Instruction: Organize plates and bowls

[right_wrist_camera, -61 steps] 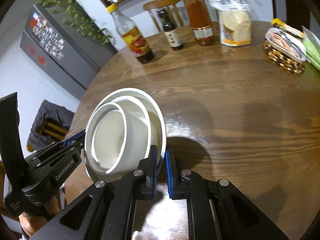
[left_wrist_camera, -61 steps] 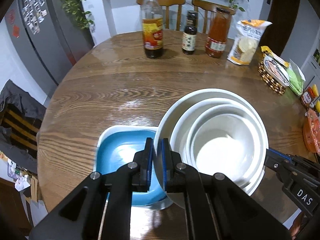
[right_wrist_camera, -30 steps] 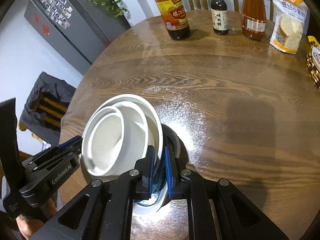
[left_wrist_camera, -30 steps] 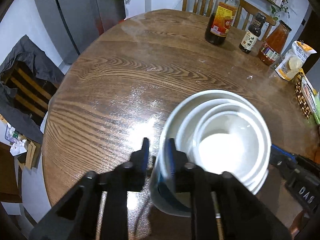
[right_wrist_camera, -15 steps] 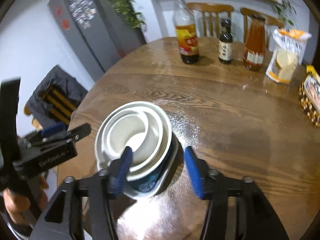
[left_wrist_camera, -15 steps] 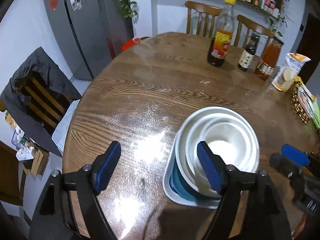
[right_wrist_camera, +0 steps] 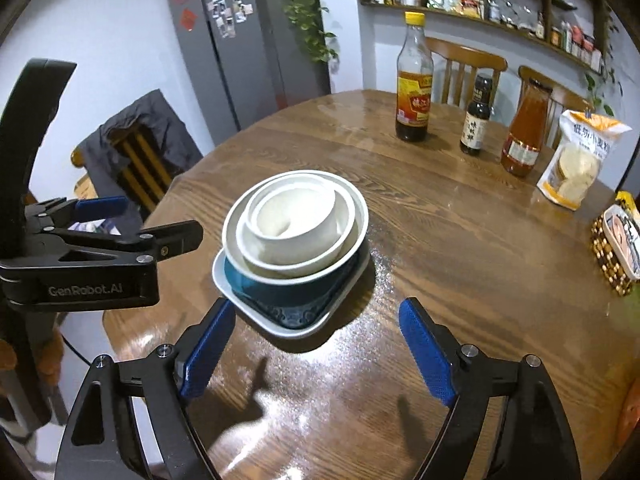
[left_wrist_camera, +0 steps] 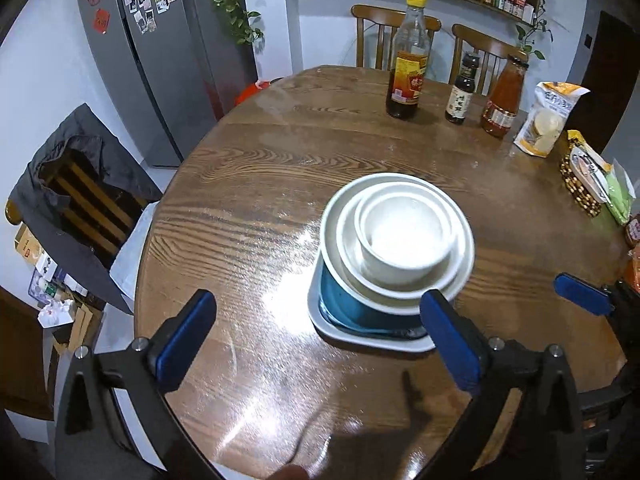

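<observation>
Round wood table (left_wrist_camera: 280,168), bottles + snack bag at far edge. Near front edge: white square plate (left_wrist_camera: 360,340) w/ blue centre, stack of three nested white bowls (left_wrist_camera: 400,236) sitting on it. Left claw (left_wrist_camera: 320,332) wide open, jaws just opened, holding nothing. Right claw (right_wrist_camera: 316,344) same: just opened wide, nothing between jaws, clear of the stack.

The left gripper (left_wrist_camera: 318,338) has its two blue pads spread wide, and they have just been opening. Nothing is between them. The right gripper (right_wrist_camera: 316,352) is wide apart too, just opened, with nothing in it. In the right wrist view the left gripper sits at about nine o'clock.
</observation>
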Demonstrator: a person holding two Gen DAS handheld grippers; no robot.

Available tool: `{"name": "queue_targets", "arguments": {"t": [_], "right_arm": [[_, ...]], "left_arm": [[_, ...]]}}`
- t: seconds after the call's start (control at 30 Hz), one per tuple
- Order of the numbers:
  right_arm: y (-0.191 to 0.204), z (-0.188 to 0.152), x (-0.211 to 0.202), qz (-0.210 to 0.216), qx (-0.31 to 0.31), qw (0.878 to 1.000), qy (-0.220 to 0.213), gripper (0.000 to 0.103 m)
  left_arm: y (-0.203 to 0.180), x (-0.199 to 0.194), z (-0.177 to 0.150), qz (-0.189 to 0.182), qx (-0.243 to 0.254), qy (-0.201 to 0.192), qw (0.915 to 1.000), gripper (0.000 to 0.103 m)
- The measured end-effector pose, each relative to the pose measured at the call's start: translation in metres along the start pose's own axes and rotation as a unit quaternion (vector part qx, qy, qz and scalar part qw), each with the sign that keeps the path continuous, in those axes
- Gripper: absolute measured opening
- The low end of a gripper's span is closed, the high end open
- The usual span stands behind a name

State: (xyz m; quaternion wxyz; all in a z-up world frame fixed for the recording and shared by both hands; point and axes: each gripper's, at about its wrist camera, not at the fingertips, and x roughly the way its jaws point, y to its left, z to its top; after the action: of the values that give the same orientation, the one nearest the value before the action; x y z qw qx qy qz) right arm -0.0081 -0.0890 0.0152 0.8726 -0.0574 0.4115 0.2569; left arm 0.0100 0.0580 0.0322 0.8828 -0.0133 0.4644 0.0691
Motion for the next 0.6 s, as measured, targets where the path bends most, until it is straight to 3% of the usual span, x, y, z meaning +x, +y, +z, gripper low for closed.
{"name": "queue_targets", "arguments": {"t": [0.6], "right_arm": [[0.000, -0.007, 0.004, 0.021, -0.002, 1.000, 0.009, 0.084]], "left_arm": [[-0.005, -0.007, -0.022, 0.032, -0.002, 0.002, 0.9995, 0.102]]}}
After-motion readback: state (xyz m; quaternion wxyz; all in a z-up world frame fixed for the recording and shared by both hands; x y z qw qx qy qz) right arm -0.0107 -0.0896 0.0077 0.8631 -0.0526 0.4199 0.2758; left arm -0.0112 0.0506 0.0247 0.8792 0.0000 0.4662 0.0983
